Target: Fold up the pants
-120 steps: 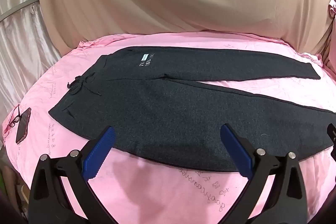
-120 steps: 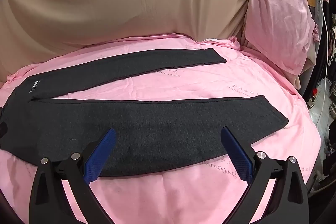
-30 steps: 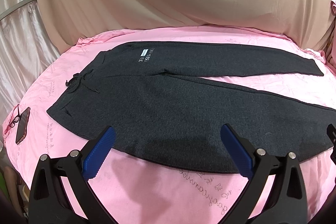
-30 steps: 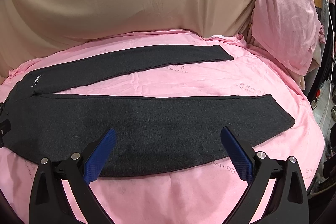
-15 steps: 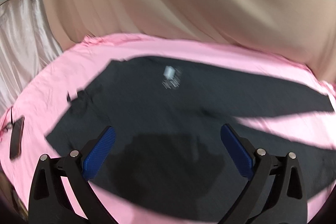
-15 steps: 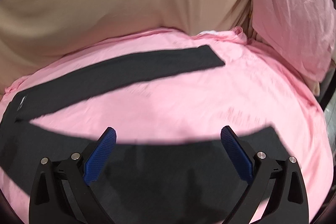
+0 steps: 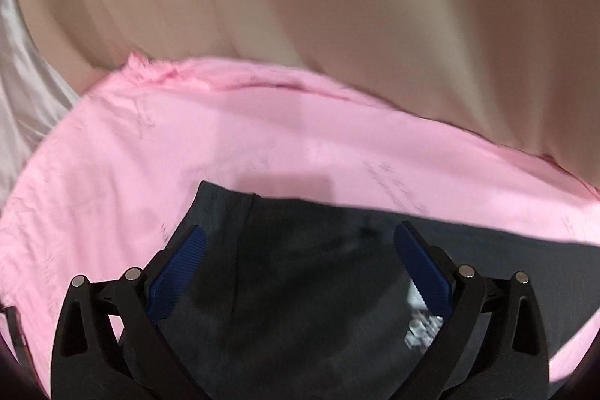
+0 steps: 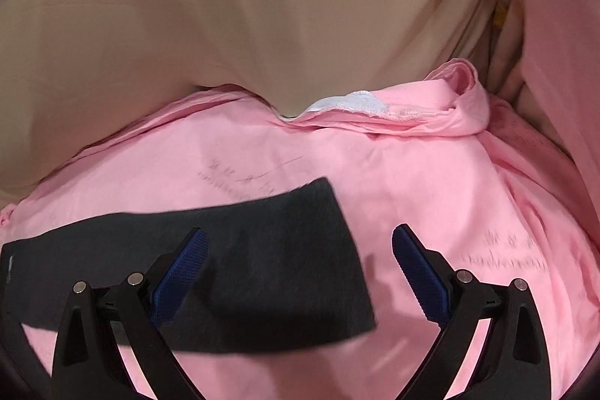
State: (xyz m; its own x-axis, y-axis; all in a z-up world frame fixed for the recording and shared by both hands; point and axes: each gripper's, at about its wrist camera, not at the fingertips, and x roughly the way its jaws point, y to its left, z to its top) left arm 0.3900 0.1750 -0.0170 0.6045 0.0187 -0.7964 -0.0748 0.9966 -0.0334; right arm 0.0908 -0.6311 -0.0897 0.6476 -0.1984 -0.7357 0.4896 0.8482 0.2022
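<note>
Pants (image 7: 300,287), dark grey, flat on pink bed sheet (image 7: 262,137). Left claw (image 7: 300,257): released, jaws spread wide over the waist corner. Right claw (image 8: 300,257): released, spread over the leg cuff end (image 8: 330,250). Beige curtain (image 8: 262,6) behind the bed.

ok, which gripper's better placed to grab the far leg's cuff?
Right. The right gripper hangs open with the cuff between its fingers; the left gripper is open over the waistband end.
</note>
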